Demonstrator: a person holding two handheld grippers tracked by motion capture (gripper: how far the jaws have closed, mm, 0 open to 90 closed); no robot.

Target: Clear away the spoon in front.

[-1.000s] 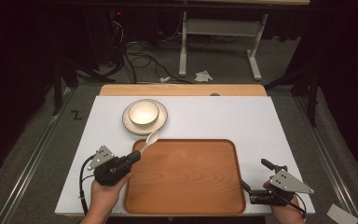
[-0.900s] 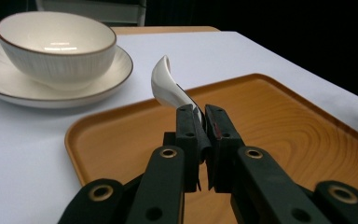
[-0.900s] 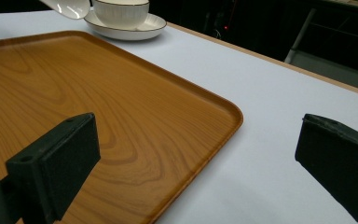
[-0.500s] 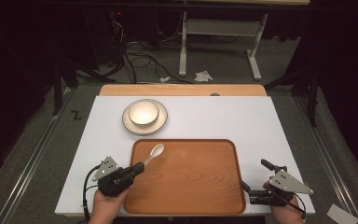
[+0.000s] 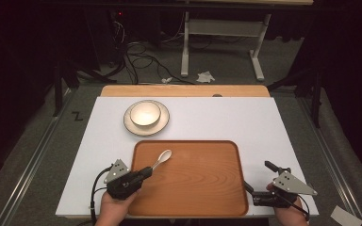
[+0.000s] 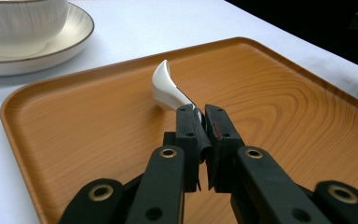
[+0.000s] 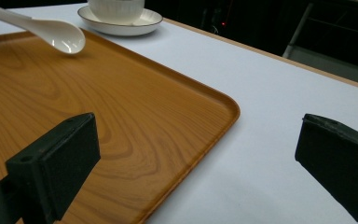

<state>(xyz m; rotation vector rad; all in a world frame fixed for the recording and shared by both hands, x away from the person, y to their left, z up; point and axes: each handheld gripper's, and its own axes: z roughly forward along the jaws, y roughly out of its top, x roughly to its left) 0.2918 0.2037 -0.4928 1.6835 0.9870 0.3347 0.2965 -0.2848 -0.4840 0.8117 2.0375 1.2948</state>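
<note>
A dark room, grey carpet floor [image 5: 37,155], tangled cables [image 5: 141,49] and a white desk frame [image 5: 221,35] behind.

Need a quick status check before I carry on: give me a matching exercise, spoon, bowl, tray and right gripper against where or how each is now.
Things:
1. spoon
2. bowl
3. tray
4. right gripper

States:
A. open, holding nothing, beside the tray's right edge
B. sits on a saucer beyond the tray
C. handle clamped in the left gripper, scoop end over the tray
D. wooden, lying flat on the white table

Pairs: 1-C, 2-B, 3-D, 4-A
</note>
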